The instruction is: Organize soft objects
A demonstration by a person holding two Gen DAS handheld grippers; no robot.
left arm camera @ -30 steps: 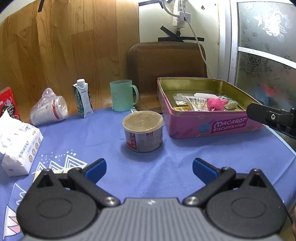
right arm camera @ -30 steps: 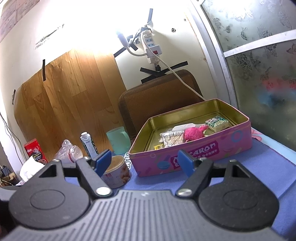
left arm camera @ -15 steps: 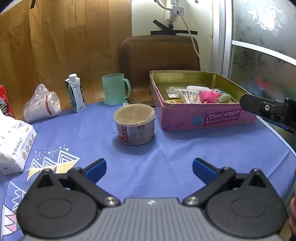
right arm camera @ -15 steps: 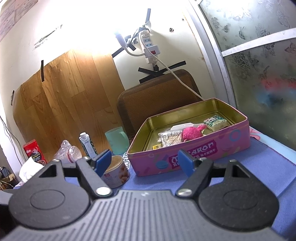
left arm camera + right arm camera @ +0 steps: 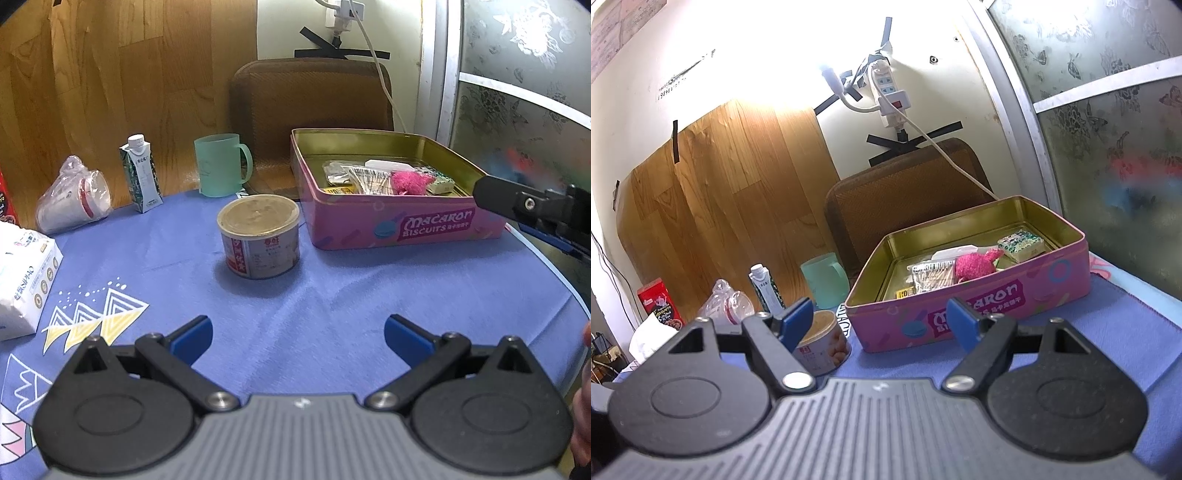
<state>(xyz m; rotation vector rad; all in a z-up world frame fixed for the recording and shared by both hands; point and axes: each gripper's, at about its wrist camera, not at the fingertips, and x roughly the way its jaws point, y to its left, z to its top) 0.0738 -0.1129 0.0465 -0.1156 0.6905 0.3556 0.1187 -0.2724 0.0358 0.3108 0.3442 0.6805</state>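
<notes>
A pink biscuit tin (image 5: 406, 225) stands open on the blue tablecloth at the right; it also shows in the right wrist view (image 5: 979, 306). Inside lie a fuzzy pink soft object (image 5: 408, 182) (image 5: 975, 266), a packet of cotton swabs (image 5: 369, 177) (image 5: 932, 277), a small green packet (image 5: 1021, 243) and other wrappers. My left gripper (image 5: 297, 338) is open and empty above the cloth, well short of the tin. My right gripper (image 5: 881, 323) is open and empty in front of the tin; part of it shows at the right of the left wrist view (image 5: 532, 205).
A round tin can (image 5: 258, 236) (image 5: 820, 339) stands mid-table. A green mug (image 5: 219, 164), a milk carton (image 5: 140, 173), bagged cups (image 5: 74, 199), a tissue pack (image 5: 26, 273) and a red box (image 5: 659, 306) sit to the left. A brown chair back (image 5: 310, 96) stands behind the table.
My left gripper has drawn back and shifted, so the can and tin sit further left and lower in its view. My right gripper has barely moved. Both stay open.
</notes>
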